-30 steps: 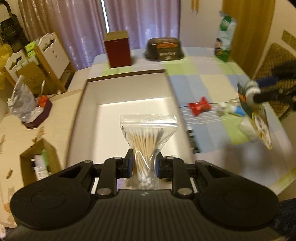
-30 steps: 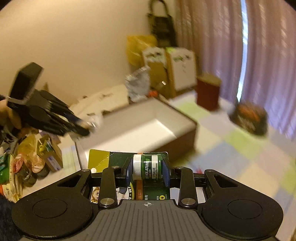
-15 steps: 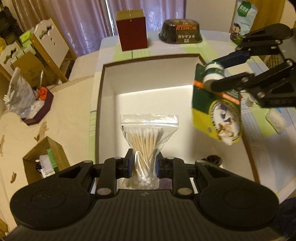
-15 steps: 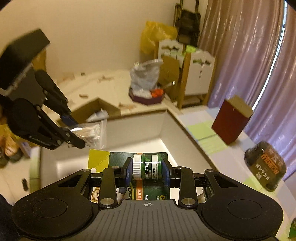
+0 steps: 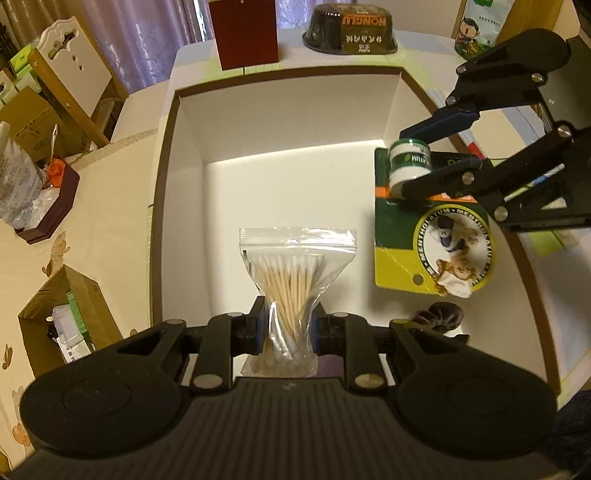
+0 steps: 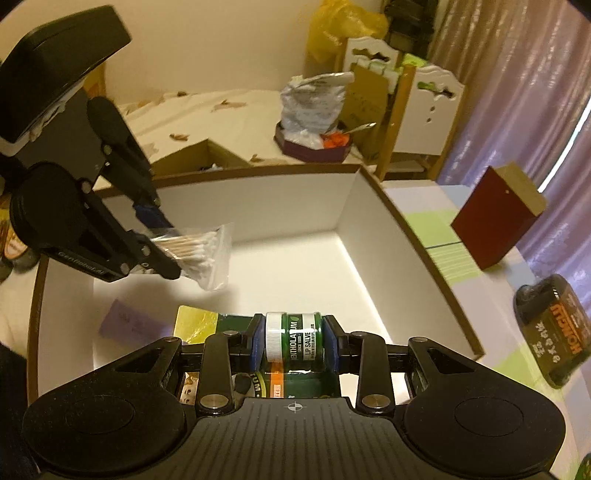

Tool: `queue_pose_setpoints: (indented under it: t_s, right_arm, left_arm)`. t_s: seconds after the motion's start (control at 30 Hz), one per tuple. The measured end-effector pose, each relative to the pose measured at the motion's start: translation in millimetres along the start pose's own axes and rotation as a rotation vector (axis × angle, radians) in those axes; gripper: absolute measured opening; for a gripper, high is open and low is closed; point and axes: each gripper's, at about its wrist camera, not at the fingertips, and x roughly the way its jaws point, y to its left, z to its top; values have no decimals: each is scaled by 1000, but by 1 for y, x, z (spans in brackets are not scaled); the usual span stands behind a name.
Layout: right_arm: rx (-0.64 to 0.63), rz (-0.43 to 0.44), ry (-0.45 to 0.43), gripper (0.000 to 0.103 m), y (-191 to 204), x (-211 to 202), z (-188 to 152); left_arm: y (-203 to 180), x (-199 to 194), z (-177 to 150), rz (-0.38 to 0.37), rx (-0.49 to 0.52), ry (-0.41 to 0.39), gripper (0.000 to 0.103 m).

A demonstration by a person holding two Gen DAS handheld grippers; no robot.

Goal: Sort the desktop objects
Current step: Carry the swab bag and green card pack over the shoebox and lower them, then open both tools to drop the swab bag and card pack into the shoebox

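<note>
My left gripper (image 5: 286, 328) is shut on a clear zip bag of cotton swabs (image 5: 295, 273), held over the white inside of a large open box (image 5: 295, 103). From the right wrist view the same bag of cotton swabs (image 6: 201, 254) hangs in the left gripper (image 6: 162, 254) above the box (image 6: 369, 199). My right gripper (image 6: 293, 341) is shut on a green lip salve jar (image 6: 293, 339) mounted on a green and yellow card. In the left wrist view the right gripper (image 5: 410, 164) holds the lip salve card (image 5: 432, 240) over the box's right side.
A dark hair tie (image 5: 439, 317) and a purple pad (image 6: 129, 321) lie on the box floor. Behind the box stand a red box (image 5: 245, 31), a dark HONGLU bowl (image 5: 351, 27) and a snack bag (image 5: 478, 26). A small cardboard box (image 5: 62, 317) sits at left.
Both grippers have moved in over the box with their loads; the right gripper has come down lower and closer to the box's right side. Both stay shut.
</note>
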Motion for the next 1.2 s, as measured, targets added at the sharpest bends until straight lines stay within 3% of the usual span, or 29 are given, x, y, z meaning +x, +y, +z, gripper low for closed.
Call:
queue_pose_setpoints:
  t_s: [0.47,0.83,0.9,0.93,0.97,1.07,1.2]
  right_arm:
    - [-70,36,69,32,1,37,-3]
    - [-91,45,139,33,0,42,-7]
    - [-82,45,144,43,-2,42,-8]
    - [-76,40,137,75,-2,40,-8]
    - [-73,32,117,88,-2,38,-9]
    - [-69,49,103,88,2,31,-9]
    - [-78,56,119,88,4,31,-10]
  left_arm:
    - [6,28,2,-37,-39,63,19]
    - [5,39,4,-34,-46,99,22]
    - [5,40,4,-31,-48,103,22]
    - [5,41,4,-29,-50,105,22]
    - [5,42,4,-27,-52,108,25]
    - [3,42,6,-21,-57,109,37]
    - [-1,42,4,-12,-46,116,45]
